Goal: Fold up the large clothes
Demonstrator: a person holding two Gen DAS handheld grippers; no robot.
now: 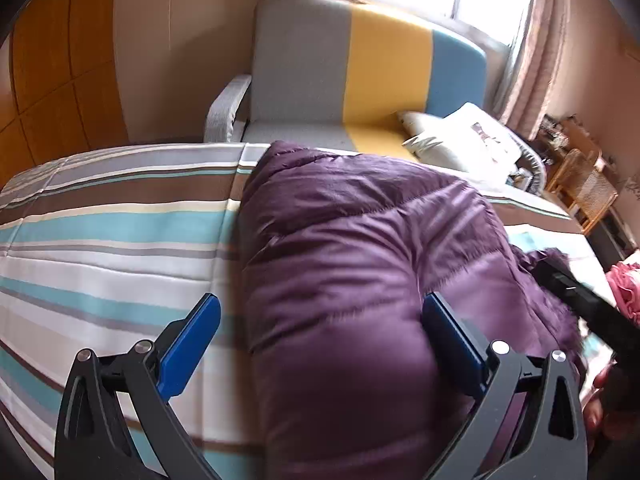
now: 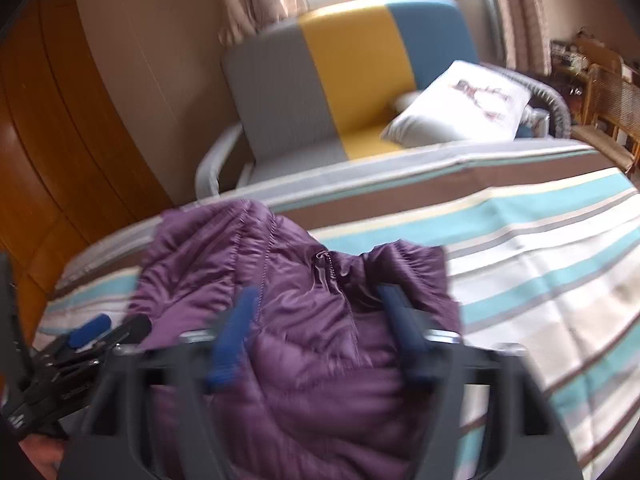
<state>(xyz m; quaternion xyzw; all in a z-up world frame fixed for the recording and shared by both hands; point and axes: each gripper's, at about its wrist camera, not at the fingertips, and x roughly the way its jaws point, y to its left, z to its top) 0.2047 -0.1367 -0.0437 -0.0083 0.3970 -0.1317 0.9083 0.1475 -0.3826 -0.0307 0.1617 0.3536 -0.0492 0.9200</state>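
A purple padded jacket (image 1: 360, 240) lies bunched on the striped bed cover (image 1: 100, 240). My left gripper (image 1: 320, 300) stands open over its near end, with one blue finger (image 1: 192, 340) above the cover and the other on the jacket. In the right wrist view the jacket (image 2: 280, 380) shows its zip and a gathered cuff. My right gripper (image 2: 316, 292) is open and blurred, and jacket fabric lies between its fingers without being pinched. Each gripper shows at the edge of the other's view: the right gripper's black body (image 1: 580, 300) and the left gripper (image 2: 88, 332).
Behind the bed (image 2: 540, 260) stands a grey, yellow and blue sofa (image 1: 360, 72) with a white pillow (image 1: 468, 140). A wooden wardrobe (image 2: 60, 140) is on the left and cane chairs (image 2: 612, 108) on the right. A pink cloth (image 1: 624, 288) lies at the right edge.
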